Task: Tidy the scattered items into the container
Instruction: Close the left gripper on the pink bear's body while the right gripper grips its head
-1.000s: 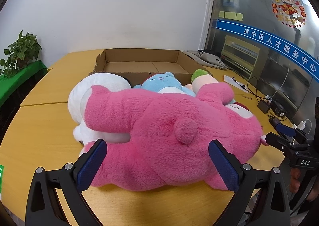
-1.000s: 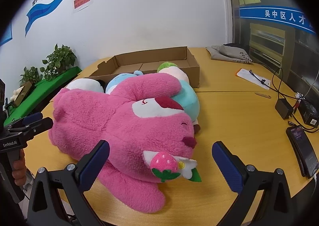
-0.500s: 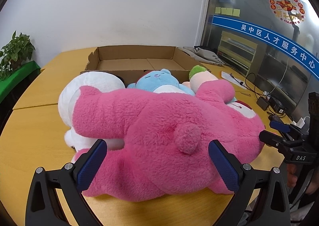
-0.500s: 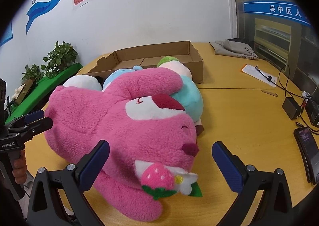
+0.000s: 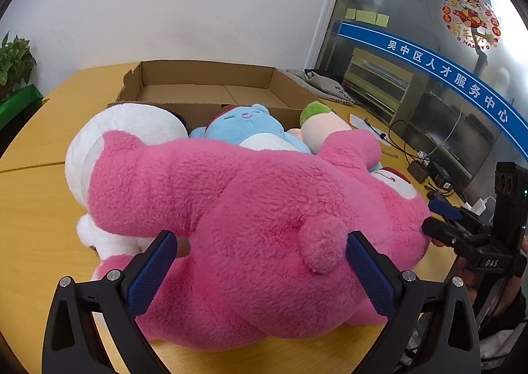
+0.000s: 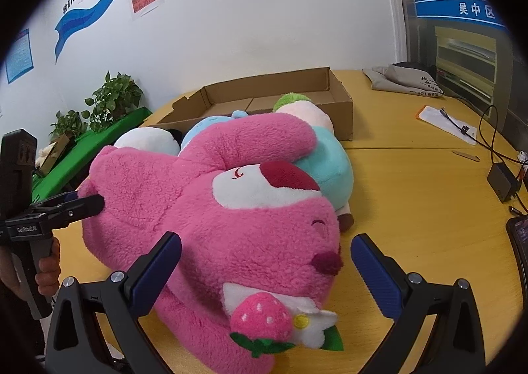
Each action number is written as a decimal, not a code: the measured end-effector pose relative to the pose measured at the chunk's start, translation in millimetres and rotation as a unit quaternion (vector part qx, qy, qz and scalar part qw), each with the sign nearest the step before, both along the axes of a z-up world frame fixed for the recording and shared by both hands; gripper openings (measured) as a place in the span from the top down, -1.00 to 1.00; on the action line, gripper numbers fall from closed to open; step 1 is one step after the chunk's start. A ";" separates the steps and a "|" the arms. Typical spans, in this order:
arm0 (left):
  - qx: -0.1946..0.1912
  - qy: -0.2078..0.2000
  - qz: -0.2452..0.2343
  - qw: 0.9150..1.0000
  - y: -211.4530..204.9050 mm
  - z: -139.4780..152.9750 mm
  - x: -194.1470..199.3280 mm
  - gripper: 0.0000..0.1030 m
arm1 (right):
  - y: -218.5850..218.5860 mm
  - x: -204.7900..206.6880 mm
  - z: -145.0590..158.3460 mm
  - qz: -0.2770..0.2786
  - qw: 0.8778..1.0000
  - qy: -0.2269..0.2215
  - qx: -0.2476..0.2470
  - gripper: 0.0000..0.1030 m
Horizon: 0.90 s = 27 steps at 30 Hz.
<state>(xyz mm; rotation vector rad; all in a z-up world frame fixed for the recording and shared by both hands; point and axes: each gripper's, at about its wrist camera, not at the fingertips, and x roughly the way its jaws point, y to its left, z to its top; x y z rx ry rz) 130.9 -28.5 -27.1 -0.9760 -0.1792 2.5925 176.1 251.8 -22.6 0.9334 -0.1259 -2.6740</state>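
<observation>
A big pink plush bear (image 5: 264, 225) lies on its side on the wooden table, also in the right wrist view (image 6: 231, 225), with a strawberry (image 6: 260, 318) at its ear. Behind it lie a white plush (image 5: 128, 126), a blue plush (image 5: 244, 123) and a peach doll with green hair (image 5: 316, 123). An empty shallow cardboard box (image 5: 198, 73) stands behind them. My left gripper (image 5: 260, 271) is open, its fingers either side of the bear's rump. My right gripper (image 6: 264, 275) is open around the bear's head.
A grey cloth bag (image 6: 406, 83), papers with cables (image 6: 448, 123), a power adapter (image 6: 501, 182) and a phone (image 6: 519, 242) lie on the table's right side. Potted plants (image 6: 109, 103) stand on a green ledge at the left.
Both grippers have moved in closer to the pink bear, from opposite ends. Their fingers now straddle its rump and head. Both stay open.
</observation>
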 end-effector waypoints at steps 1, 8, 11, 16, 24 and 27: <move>0.001 0.000 -0.003 1.000 0.2 -0.8 0.0 -1.00 | 3.8 0.5 1.1 -0.003 1.000 0.002 -0.002 -0.99; 0.020 -0.005 -0.024 0.999 -2.9 -7.9 -5.1 -1.00 | 20.6 -14.9 -16.2 -0.026 0.998 -0.039 -0.039 -0.99; 0.023 -0.004 -0.037 0.999 0.2 -11.7 -7.3 -1.00 | 18.9 -20.7 -29.4 -0.022 0.997 -0.049 -0.052 -0.99; 0.014 0.000 -0.045 0.999 4.8 -15.1 -5.6 -0.78 | 23.8 -27.7 -43.3 -0.001 0.994 -0.063 -0.088 -0.99; 0.027 -0.008 -0.037 0.999 -7.0 -14.1 8.1 -0.29 | -1.2 -2.1 -36.2 0.014 0.996 -0.010 -0.084 -0.69; 0.039 -0.003 -0.034 0.999 -9.3 -8.4 18.6 -0.13 | -9.5 7.3 -32.1 0.015 0.998 0.007 -0.054 -0.28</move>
